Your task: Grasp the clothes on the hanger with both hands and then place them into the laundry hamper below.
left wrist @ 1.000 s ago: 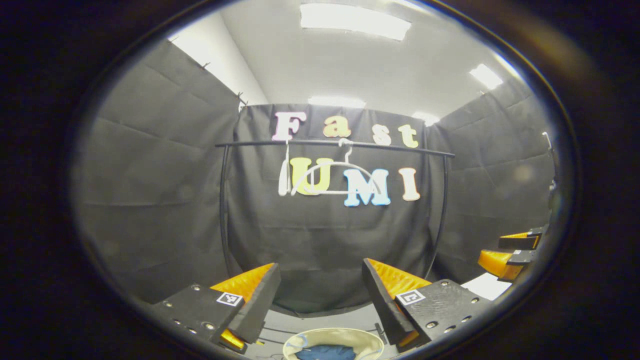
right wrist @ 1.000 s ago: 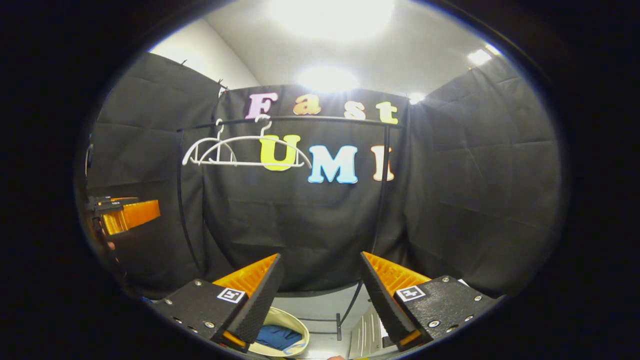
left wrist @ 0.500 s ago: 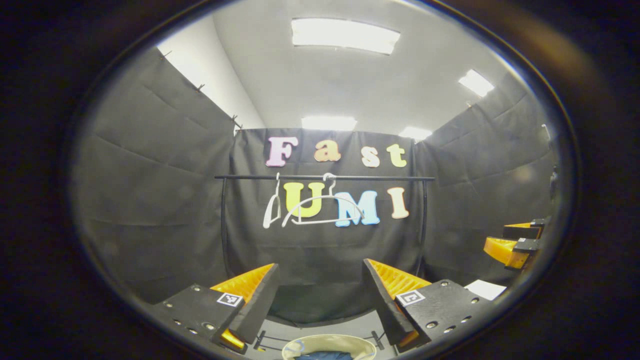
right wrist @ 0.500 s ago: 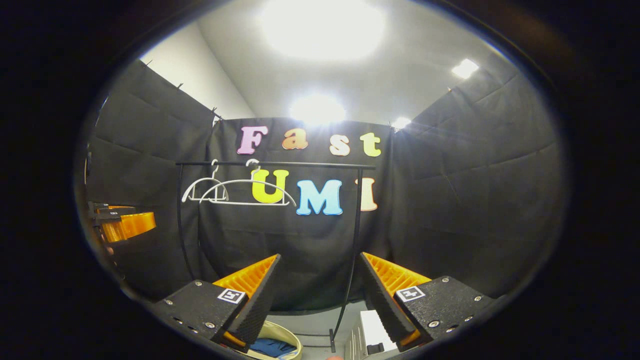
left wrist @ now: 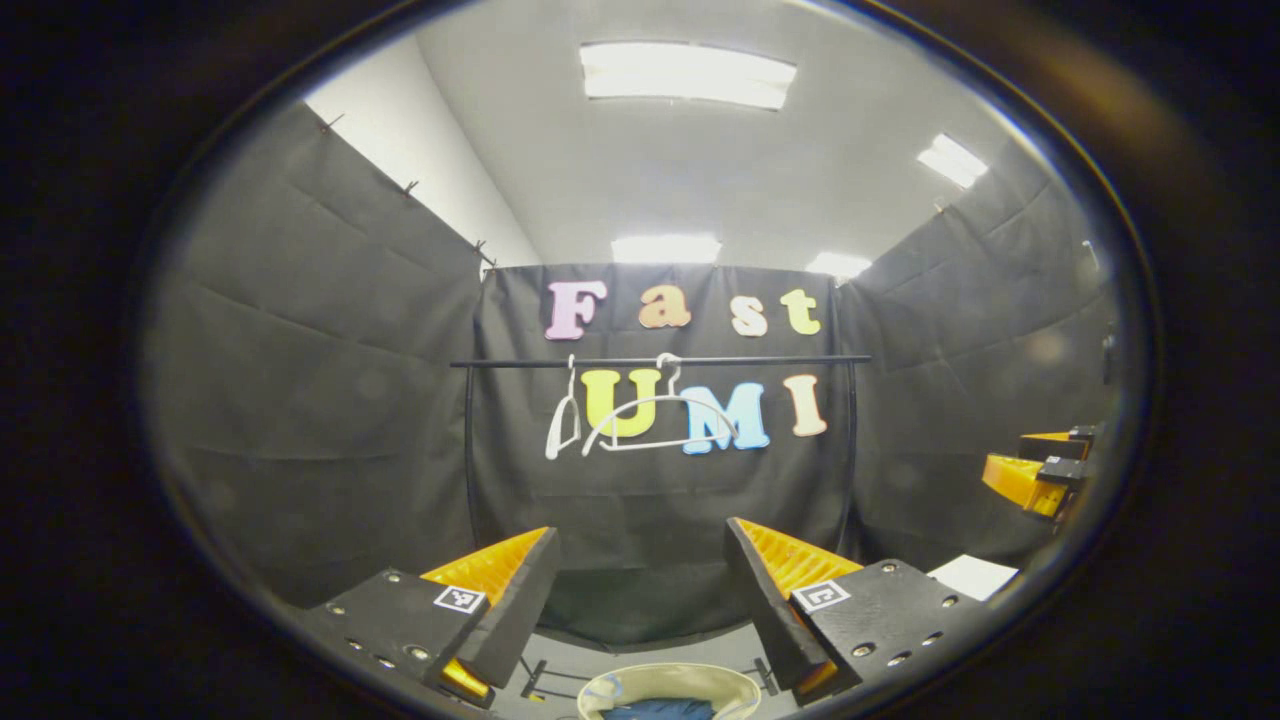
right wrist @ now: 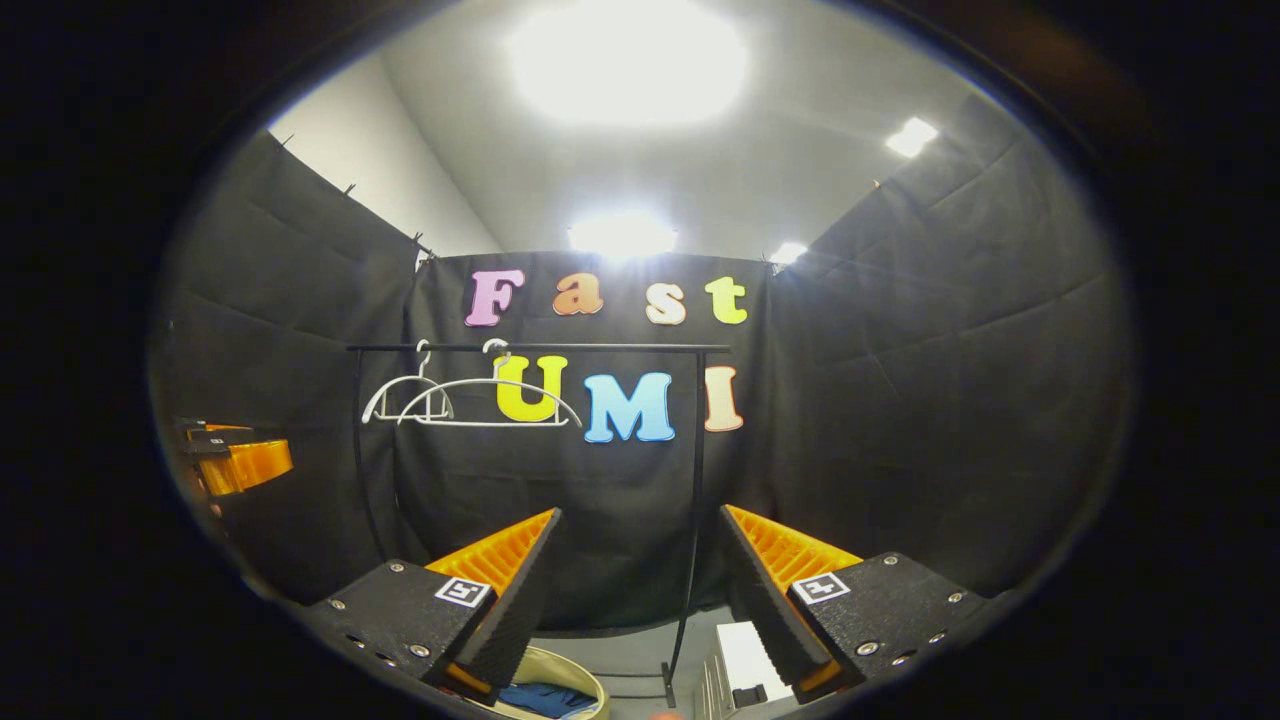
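We held both tongs, left point(left wrist: 640, 600) and right point(right wrist: 640, 600), wide open and empty; clothes point(left wrist: 657, 711) lay in the hamper point(left wrist: 668, 680) below them.

Matt cloth wall point(left wrist: 300, 400) — plastic hangers point(right wrist: 470, 400).

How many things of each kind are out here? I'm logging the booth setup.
White hangers: 2
Clothes rail: 1
Hamper: 1
Blue garment in the hamper: 1
Grippers: 2
Total: 7

Laundry hamper point(left wrist: 668, 692) cut off below
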`<state>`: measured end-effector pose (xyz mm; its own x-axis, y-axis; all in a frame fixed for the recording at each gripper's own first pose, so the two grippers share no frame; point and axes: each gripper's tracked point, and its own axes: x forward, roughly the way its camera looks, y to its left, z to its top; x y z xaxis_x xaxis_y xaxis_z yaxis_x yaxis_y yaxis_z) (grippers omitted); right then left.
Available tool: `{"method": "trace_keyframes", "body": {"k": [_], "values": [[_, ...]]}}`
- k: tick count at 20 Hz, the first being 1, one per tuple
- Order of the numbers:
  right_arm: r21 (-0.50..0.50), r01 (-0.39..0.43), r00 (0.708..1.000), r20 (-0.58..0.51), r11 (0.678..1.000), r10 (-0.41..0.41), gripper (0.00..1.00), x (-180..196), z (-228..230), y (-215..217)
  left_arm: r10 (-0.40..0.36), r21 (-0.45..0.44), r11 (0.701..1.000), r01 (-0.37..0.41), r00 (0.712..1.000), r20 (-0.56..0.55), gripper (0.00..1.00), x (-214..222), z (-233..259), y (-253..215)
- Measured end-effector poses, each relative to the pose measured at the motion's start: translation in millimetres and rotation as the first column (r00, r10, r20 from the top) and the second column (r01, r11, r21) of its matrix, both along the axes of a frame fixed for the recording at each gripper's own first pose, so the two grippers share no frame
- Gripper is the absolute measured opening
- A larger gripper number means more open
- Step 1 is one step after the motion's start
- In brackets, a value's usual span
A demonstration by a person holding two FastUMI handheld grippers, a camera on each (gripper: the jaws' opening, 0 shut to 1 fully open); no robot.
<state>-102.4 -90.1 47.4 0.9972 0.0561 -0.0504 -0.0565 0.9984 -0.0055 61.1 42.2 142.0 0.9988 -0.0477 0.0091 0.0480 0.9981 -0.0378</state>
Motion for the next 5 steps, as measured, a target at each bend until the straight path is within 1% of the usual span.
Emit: {"method": "trace_keyframes", "body": {"k": [5], "values": [[0.0,0.009,1.0,0.005,1.0,-0.009,0.93,-3.2,-0.9,-1.6,0.0,0.016,1.0,0.0,1.0,0.013,0.94,-3.0,3.9,0.8]]}}
